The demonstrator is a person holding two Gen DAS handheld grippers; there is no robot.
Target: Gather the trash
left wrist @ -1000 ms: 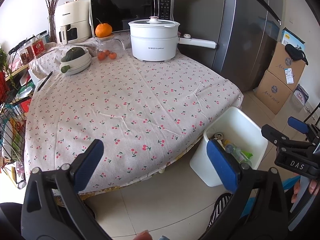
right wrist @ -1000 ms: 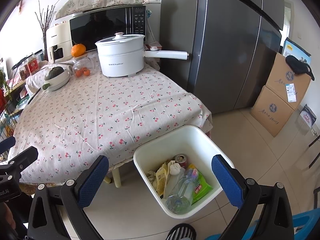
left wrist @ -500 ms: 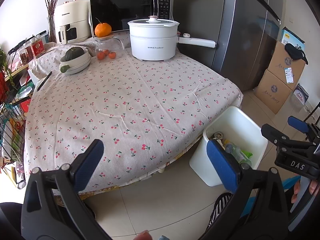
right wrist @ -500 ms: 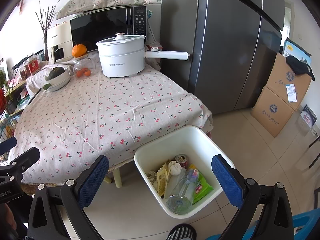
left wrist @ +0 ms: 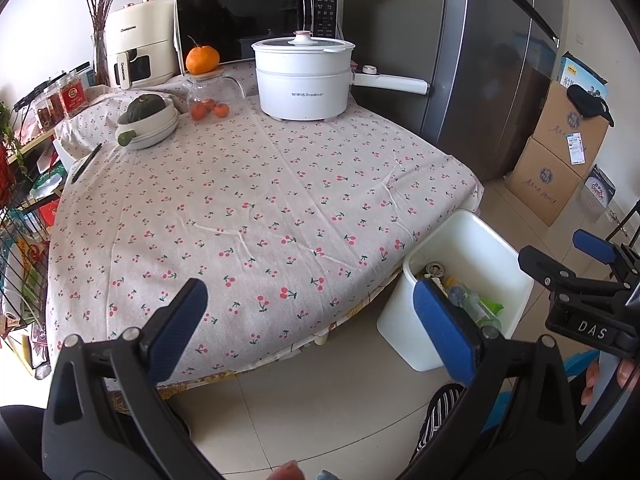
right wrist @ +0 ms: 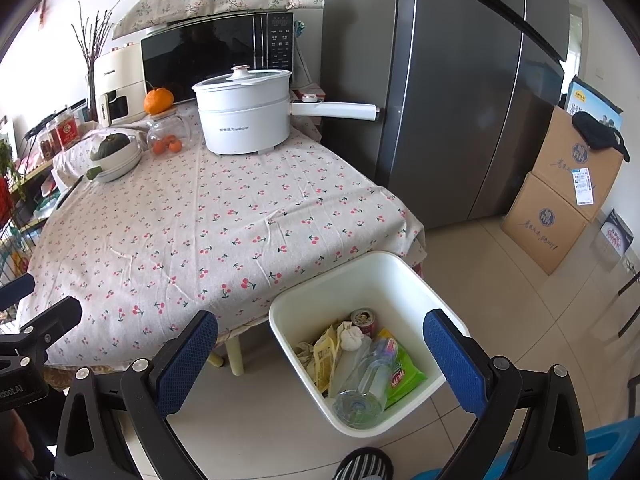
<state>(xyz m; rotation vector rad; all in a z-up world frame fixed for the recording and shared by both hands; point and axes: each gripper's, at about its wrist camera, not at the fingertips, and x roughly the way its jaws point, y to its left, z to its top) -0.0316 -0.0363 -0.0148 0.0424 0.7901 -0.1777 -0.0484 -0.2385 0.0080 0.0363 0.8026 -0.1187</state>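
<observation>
Little has changed since a second ago: left gripper and right gripper, fingers spread and empty, still hover by the filled white bin.

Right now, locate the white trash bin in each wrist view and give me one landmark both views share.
Left wrist: the white trash bin sits at lower right on the floor, off the table corner, partly behind the left gripper finger.
Right wrist: the bin sits at lower centre, its trash visible, between the right gripper fingers.
Shared landmark: the white electric pot at the table's far end.
</observation>
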